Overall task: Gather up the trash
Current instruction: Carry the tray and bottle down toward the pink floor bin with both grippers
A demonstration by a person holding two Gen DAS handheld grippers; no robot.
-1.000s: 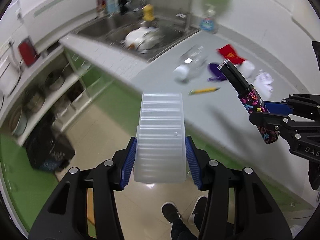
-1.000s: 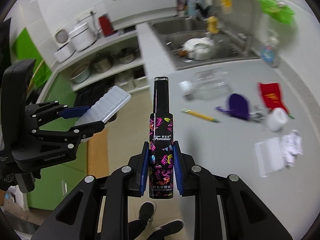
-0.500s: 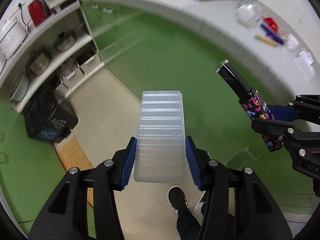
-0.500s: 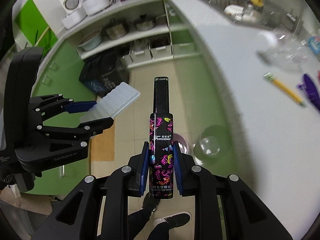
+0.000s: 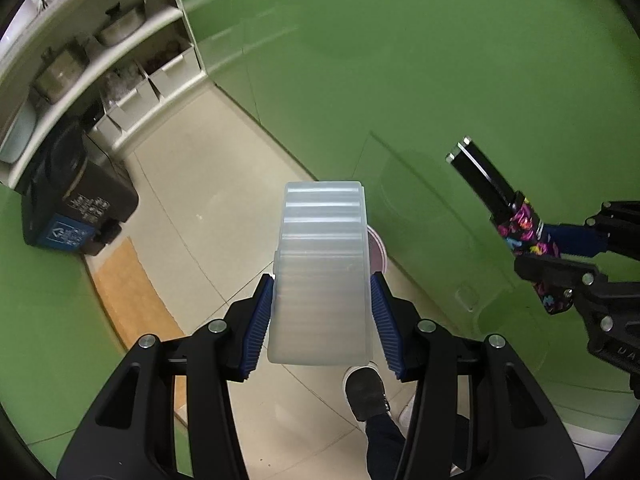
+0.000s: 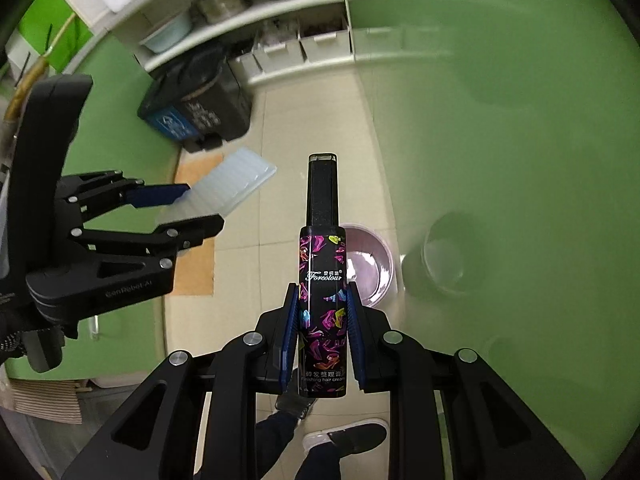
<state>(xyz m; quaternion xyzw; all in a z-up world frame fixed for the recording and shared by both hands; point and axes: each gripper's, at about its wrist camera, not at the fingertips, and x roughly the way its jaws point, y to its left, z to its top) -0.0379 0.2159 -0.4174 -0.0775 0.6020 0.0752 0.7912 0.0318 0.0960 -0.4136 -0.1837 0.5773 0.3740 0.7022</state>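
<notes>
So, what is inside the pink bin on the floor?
In the right wrist view the pink bin shows a bare glossy inside; the hair cream tube held in the right gripper covers its left part.

"Forcolour", "Finishing hair cream" on tube (image 6: 322, 304)

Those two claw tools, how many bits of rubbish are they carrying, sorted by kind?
Ribbed translucent plastic tray, clamped in the left gripper: 1
Black hair-cream tube with colourful print, clamped in the right gripper: 1
Total: 2
</notes>
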